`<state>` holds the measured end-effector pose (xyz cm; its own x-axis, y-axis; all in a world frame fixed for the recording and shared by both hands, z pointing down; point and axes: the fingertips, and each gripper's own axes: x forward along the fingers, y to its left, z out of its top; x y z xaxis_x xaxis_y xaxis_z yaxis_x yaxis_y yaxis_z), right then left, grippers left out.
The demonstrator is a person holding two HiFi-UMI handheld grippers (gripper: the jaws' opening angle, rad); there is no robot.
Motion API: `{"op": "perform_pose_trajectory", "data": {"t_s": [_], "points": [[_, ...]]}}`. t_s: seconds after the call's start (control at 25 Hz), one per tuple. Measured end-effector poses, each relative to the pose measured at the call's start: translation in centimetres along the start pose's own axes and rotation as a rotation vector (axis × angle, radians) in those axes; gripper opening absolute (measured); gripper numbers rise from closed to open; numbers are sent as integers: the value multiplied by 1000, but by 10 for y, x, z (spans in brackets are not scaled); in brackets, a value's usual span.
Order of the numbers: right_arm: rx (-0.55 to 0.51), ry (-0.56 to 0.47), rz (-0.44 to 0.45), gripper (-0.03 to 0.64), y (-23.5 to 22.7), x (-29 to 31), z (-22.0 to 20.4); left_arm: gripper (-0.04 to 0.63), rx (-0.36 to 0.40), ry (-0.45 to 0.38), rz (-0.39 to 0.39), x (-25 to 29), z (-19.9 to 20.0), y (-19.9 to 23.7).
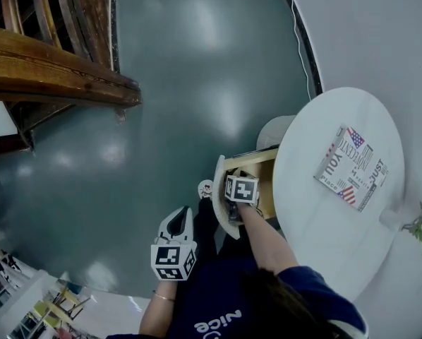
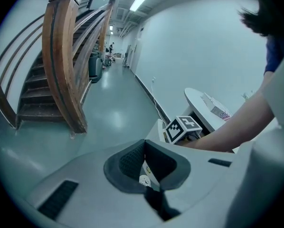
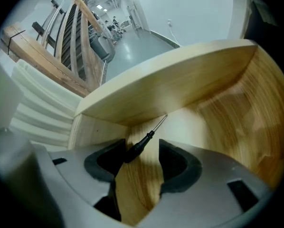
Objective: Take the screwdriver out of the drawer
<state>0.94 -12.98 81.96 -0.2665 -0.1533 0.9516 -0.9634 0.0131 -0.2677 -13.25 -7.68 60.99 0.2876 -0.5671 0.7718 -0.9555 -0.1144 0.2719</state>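
Head view from my end: the big teal floor (image 1: 197, 83) fills most of the frame, with the wooden staircase (image 1: 56, 69) across the upper left. The round white table (image 1: 317, 217) sits at the right with a flag-printed book (image 1: 352, 167) lying on it. The wooden drawer (image 1: 262, 159) sticks out of the table's left edge, pulled open.

The right gripper (image 1: 240, 189) is down in that drawer, marker cube facing up. The left gripper (image 1: 177, 221) hangs off to the lower left over the floor, well apart from the drawer, and in the left gripper view its pads meet at the tips with nothing in them.

Right gripper view is the good one. The jaws are spread wide, and the screwdriver (image 3: 141, 144) lies on the drawer bottom between them. It's a small dark-handled one, with the handle close by the pad (image 3: 104, 163) at the left of the frame and the thin shaft pointing up toward the back corner. Neither pad is squeezing it.
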Motion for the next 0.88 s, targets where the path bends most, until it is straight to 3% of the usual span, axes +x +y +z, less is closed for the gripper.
{"op": "perform_pose_trajectory", "data": {"t_s": [0.4,0.52,0.68,0.88], "points": [[21,-8,-38,225,-5,10,-2,5,-3,13,35,-6,-10,10],[23,-22,-85,141,-14,9,-3,5,-4,19,41,-8,-15,12],[12,-36,-92,133,-15,9,-2,5,0,25,46,-10,-21,14],[79,-35,-80,118,-19,8,-1,5,3,29,42,-12,-27,12]]}}
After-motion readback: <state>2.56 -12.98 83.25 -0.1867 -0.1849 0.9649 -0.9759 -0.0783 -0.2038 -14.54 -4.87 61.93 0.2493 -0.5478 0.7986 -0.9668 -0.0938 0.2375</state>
